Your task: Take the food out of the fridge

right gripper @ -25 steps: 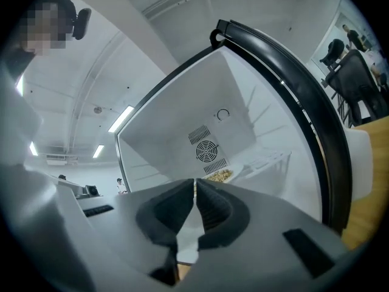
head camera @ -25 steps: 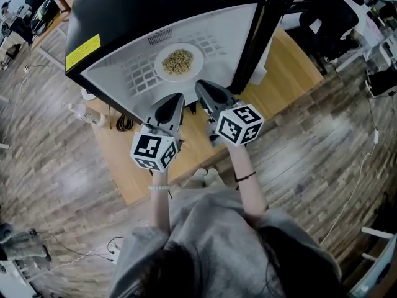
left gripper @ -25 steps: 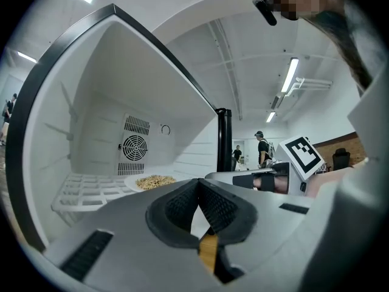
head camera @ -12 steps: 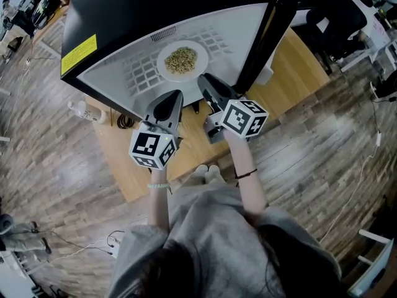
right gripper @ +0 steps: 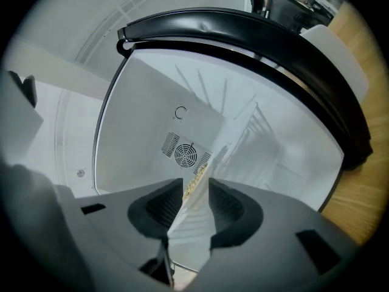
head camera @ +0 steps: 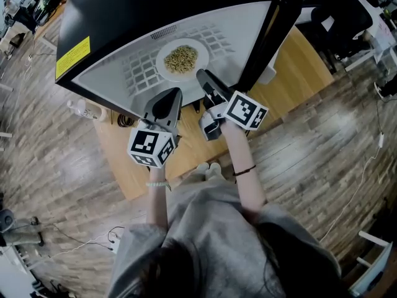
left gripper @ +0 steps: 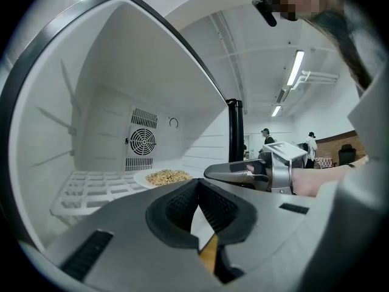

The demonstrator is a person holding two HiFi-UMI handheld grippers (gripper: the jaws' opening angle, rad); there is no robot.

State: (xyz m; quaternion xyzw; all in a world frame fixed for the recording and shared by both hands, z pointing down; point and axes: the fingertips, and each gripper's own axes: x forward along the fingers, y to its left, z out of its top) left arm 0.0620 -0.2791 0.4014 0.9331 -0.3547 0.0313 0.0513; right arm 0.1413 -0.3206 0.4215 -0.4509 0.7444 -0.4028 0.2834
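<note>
Head view: white round plate w/ heap of tan grain on wire shelf inside fridge. Right gripper is at the plate's 4 o'clock rim, left gripper at 6 o'clock, apart.
Left gripper view: jaws together, empty.
Right gripper view: jaws wide, just been opening. Plate edge-on in the gap, pads not pressing.

The room was bright. Long ceiling lights glowed white in the left gripper view. The white inside of the fridge looked pale and evenly lit, with only soft shadows. Every picture bent round like a fishbowl, and both gripper views had black corners. Close up, the left claw and right claw looked soft and grey.
</note>
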